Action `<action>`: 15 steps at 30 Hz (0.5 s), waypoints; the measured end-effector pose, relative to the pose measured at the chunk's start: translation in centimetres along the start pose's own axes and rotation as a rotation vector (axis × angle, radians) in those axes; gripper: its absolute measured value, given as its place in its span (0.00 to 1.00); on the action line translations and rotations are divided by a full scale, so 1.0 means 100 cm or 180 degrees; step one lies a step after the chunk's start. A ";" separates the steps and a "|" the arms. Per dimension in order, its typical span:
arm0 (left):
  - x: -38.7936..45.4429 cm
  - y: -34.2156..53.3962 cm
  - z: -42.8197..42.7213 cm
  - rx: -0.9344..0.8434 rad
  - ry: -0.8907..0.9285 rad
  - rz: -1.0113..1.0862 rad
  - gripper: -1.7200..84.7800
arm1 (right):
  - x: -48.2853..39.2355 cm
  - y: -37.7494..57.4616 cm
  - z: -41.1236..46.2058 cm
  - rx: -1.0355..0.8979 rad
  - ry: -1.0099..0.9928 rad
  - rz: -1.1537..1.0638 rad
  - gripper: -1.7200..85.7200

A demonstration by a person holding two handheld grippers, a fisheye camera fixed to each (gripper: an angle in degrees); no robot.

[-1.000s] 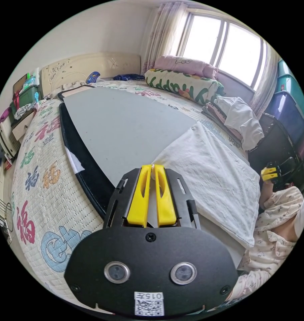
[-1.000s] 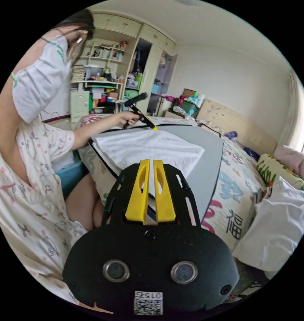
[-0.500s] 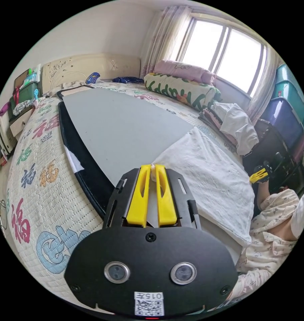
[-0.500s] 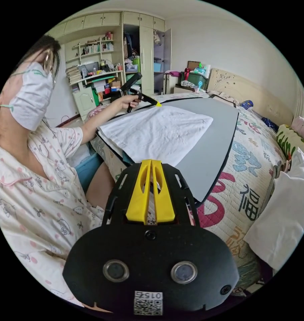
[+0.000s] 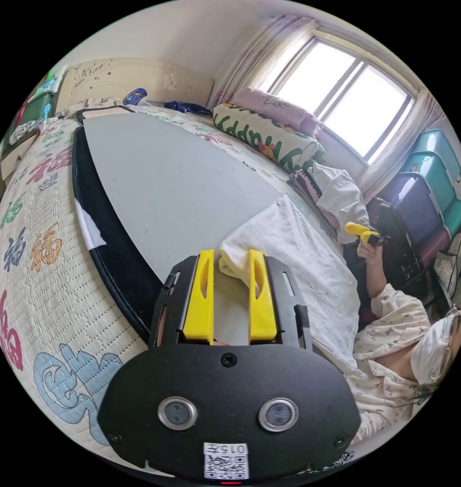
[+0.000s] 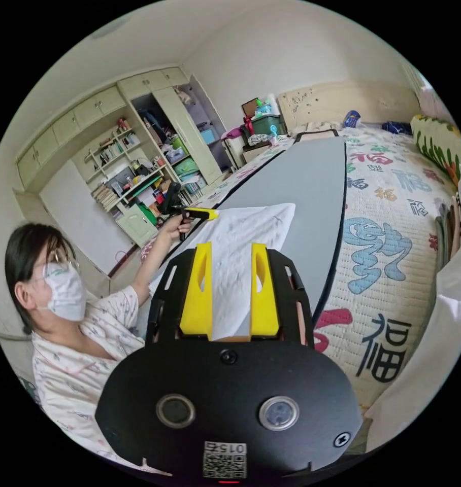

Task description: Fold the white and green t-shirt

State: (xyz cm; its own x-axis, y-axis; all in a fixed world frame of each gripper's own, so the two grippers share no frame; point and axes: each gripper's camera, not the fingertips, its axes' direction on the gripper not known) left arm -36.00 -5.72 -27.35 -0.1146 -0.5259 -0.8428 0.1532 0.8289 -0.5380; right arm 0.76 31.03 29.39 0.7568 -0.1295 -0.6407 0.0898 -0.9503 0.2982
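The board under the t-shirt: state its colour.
Grey with a black edge, the board shows best in the left gripper view.

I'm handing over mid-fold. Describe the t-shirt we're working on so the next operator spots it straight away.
Find the long grey board lying along the patterned bed cover. At its near end, by the seated person, lies the white t-shirt, folded into a flat panel. Unlike the crumpled white garment heaped on the clothes pile by the window, it lies flat on the board, one corner between the open left hand-held gripper.

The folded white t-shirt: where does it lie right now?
In the left gripper view, the t-shirt lies on the grey board, at its near edge beside the person.
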 end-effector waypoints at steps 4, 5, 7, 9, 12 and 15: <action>-0.016 -0.005 -0.005 -0.0021 -0.0036 0.0029 0.14 | 0.010 -0.049 0.010 -0.0178 0.0345 0.0199 0.15; -0.022 -0.006 -0.006 -0.0030 -0.0018 0.0036 0.13 | 0.015 -0.059 0.016 -0.0271 0.0392 0.0355 0.15; -0.033 -0.007 -0.006 -0.0040 0.0017 0.0026 0.12 | 0.016 -0.072 0.021 -0.0364 0.0311 0.0552 0.14; -0.045 -0.007 -0.006 -0.0043 0.0050 0.0017 0.12 | 0.009 -0.084 0.022 -0.0382 0.0210 0.0593 0.14; -0.062 -0.006 -0.004 -0.0051 0.0073 0.0011 0.12 | -0.006 -0.107 0.021 -0.0473 0.0223 0.0614 0.15; -0.081 -0.003 0.001 -0.0071 0.0107 0.0014 0.11 | -0.019 -0.126 0.020 -0.0574 0.0325 0.0648 0.15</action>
State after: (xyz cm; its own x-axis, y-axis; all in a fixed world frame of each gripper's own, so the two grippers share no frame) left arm -35.04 -1.75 -20.34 -0.1470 -0.5157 -0.8441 0.1320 0.8355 -0.5334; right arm -3.07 42.64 25.47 0.8316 -0.2745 -0.4828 0.0360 -0.8408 0.5401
